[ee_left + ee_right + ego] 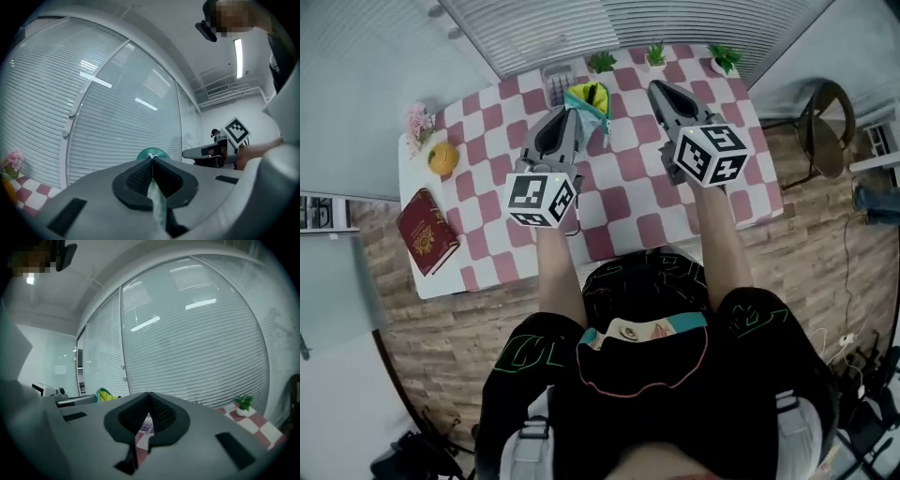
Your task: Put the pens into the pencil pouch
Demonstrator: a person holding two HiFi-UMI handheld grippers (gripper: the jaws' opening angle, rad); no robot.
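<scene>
Clamping the pouch rim, left gripper jaws; right gripper jaws closed, empty.

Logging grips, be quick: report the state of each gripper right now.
Left gripper: closed on the edge of the pencil pouch.
Right gripper: closed, nothing between its jaws.

checkered table, red book, calculator, three potted plants

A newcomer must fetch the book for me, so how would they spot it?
Start at the table with the pink-and-white checked cloth and go to its bare white left end. The book lies flat at the near corner, closer to the person than the orange. Only it is dark red with a gold emblem.
</scene>
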